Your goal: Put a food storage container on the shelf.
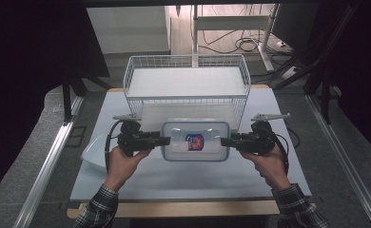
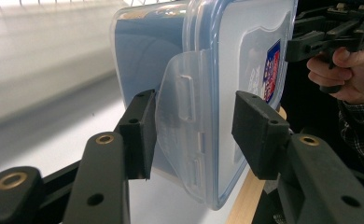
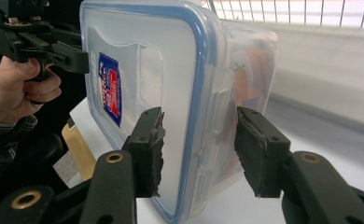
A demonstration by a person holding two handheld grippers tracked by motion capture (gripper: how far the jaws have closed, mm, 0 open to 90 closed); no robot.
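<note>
**Lidded box gripped at both short ends, in front of the wire basket**

Seen from above, starting at the tabletop's (image 1: 126, 183) left edge: a pale, flat dish-like piece (image 1: 94, 153), partly hidden behind the left hand (image 1: 122, 164). Just beside it, the left claw (image 1: 166, 140) reaching inward to the left short end of the plastic container (image 1: 196, 140). In the left gripper view, left claw (image 2: 192, 135) straddling the clear latch flap (image 2: 182, 119) at that end, one pad against the box side of the flap, the other pad on the lid side with a sliver of gap visible; whether the grip is firm cannot be told for certain, though the box sits clasped between both jaws.

In the middle: container clear-walled with a blue-rimmed lid and a red-and-blue label (image 1: 194, 142), lying near the centre of the tabletop, nearer the front edge than the back, long side parallel to that edge. Behind it, toward the back edge, a white wire basket (image 1: 135, 80), standing close to the box.

To the right: right claw (image 1: 225, 141) meeting the right short end, held by the right hand (image 1: 269, 164). In the right gripper view, right claw (image 3: 199, 140) clamped around the box's edge and latch, lid on one side, box body on the other, worn pad (image 3: 153, 147) touching the lid.
</note>
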